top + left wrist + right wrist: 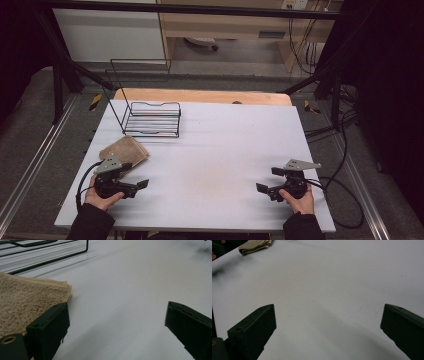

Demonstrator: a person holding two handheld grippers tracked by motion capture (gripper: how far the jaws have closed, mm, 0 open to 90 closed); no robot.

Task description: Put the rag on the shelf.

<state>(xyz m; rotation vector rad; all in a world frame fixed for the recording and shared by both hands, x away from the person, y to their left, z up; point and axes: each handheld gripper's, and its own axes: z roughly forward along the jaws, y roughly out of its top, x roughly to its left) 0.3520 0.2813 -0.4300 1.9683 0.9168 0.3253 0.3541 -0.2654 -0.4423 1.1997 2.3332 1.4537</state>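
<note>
towel (22, 302): cut off left | rack (45, 252): top cropped, perhaps blurred

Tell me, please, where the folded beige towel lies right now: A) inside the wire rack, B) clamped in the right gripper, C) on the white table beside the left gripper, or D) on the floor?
C: the folded towel lies flat on the white table, next to the open left gripper and in front of the wire rack.

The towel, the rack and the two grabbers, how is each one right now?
Towel: folded, flat on the table.
Wire rack: upright, nothing in it.
Left gripper: open, beside the towel, holding nothing.
Right gripper: open, holding nothing.
</note>
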